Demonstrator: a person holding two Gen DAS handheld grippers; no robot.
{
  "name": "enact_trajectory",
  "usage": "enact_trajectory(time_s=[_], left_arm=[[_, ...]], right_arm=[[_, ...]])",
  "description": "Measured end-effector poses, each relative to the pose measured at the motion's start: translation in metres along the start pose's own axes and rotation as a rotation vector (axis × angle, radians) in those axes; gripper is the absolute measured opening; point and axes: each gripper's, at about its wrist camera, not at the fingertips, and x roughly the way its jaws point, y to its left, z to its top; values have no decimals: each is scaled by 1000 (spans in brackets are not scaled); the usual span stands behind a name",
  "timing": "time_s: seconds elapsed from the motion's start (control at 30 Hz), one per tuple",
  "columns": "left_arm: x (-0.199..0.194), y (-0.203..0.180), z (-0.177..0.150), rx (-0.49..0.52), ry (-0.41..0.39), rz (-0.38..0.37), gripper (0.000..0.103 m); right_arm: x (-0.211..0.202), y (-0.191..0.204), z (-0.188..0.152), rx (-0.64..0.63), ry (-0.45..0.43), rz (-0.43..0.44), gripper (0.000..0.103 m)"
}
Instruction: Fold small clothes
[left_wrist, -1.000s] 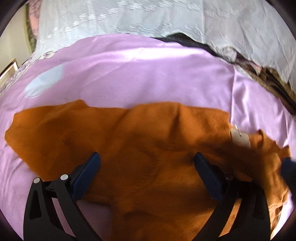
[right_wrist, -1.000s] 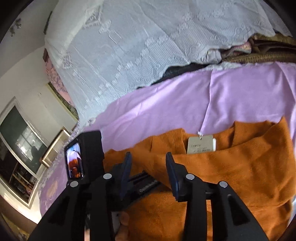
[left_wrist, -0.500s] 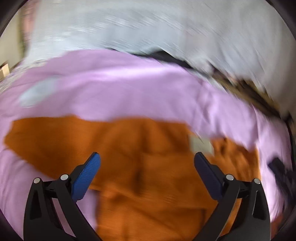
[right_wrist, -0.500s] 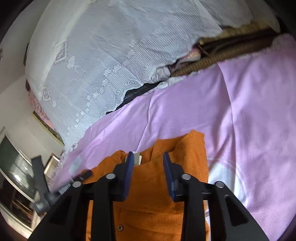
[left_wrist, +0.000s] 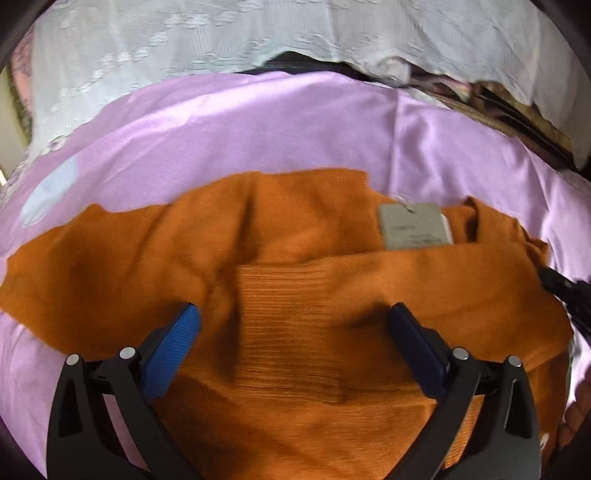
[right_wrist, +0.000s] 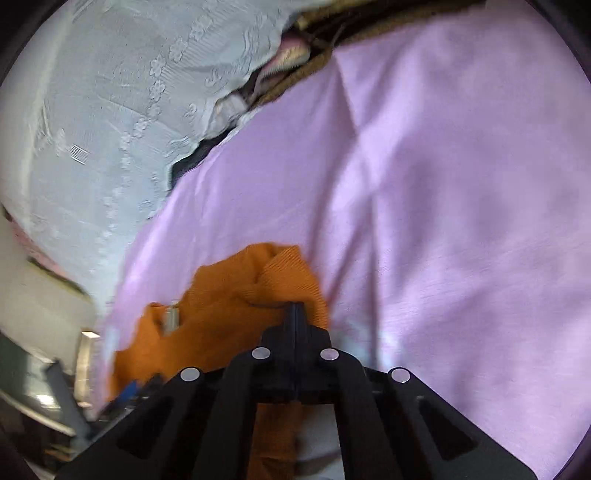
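At the far left of the left wrist view, the lilac sheet (left_wrist: 229, 122) carries a pale patch (left_wrist: 50, 194) near its edge, and the orange sweater (left_wrist: 295, 266) begins just right of that, spread flat across the sheet with one sleeve reaching out to the left. The left gripper (left_wrist: 293, 328) hovers over the sweater's middle with its blue-padded jaws spread wide, a ribbed orange band lying between them; the pads (left_wrist: 173, 347) do not press on the cloth, and whether their tips brush it cannot be told. Right of centre a grey paper tag (left_wrist: 413, 225) lies on the sweater near its neck opening, and a folded-over sleeve runs below it toward the right. At the right edge of that view a dark part of the other tool shows beside the sweater's end, with a bit of a hand (left_wrist: 576, 410) below it. In the right wrist view the right gripper (right_wrist: 295, 314) has just been closing and its jaws now stand together, pinching a raised ridge of the sweater's right edge, where the cloth bunches up against the fingertips. To the right of it lies only bare lilac sheet, and white lace fabric (right_wrist: 110, 110) hangs behind.
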Motion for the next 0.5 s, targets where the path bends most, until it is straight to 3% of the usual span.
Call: enact_trajectory(time_s=[0.07, 0.17, 0.27, 0.37, 0.5], left_arm=[[-4, 10, 2, -41, -14, 27, 99], [0, 20, 5, -68, 1, 22, 99], [6, 19, 3, -54, 12, 30, 99], [7, 17, 2, -36, 9, 42, 99], [8, 18, 2, -36, 11, 39, 99]], right_arm=[[-20, 14, -4, -70, -45, -21, 6], [-39, 34, -9, -150, -64, 15, 6], [-34, 46, -23, -202, 5, 38, 6], [-11, 34, -38, -206, 90, -42, 0], [-15, 26, -41, -215, 88, -29, 0]])
